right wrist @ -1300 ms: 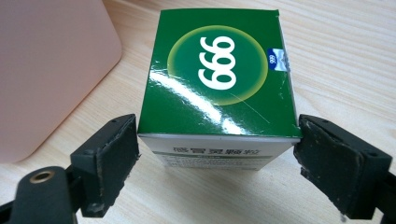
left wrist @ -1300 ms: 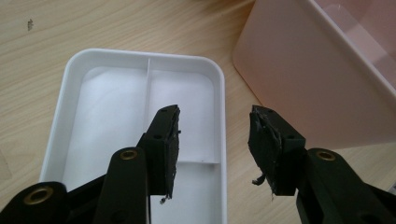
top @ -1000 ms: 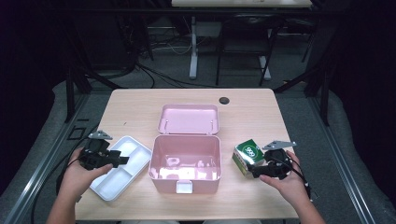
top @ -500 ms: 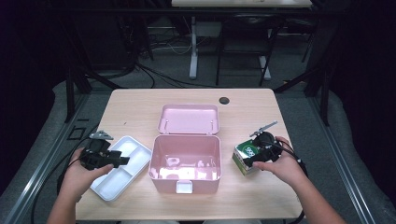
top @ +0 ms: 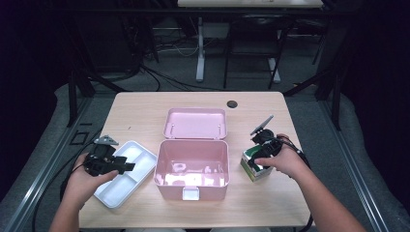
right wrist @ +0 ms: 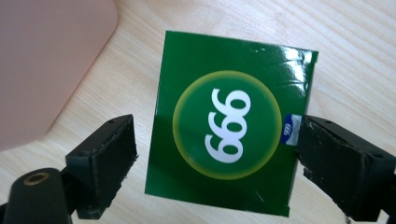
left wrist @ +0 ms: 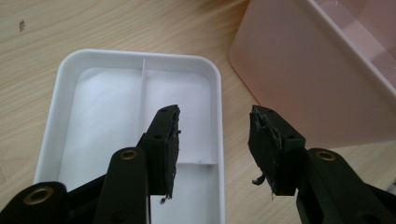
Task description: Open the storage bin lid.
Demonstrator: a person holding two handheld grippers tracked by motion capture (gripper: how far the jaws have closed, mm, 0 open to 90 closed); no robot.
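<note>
A pink storage box (top: 159, 166) stands open at the table's middle, its lid (top: 195, 123) laid back behind it. To its right sits a green carton (top: 251, 167) with a round "999" logo (right wrist: 229, 121). My right gripper (top: 258, 156) points down over it, open, one jaw on each side (right wrist: 217, 140); the right jaw meets the carton's edge and the left stands apart. Left of the pink box lies a white divided tray (top: 141, 154). My left gripper (top: 126, 166) hovers open and empty above that tray (left wrist: 107, 107), jaws (left wrist: 215, 140) aimed at its near compartment.
The pink box's wall (left wrist: 299, 70) rises just right of the left jaws, and its corner (right wrist: 46, 60) lies left of the carton. A dark round grommet (top: 232, 104) marks the table's far side. Cables trail off both table ends.
The right hand has lifted and tipped its gripper from beside the carton to above it, jaws now pointing down around it. The left gripper has stayed put.
</note>
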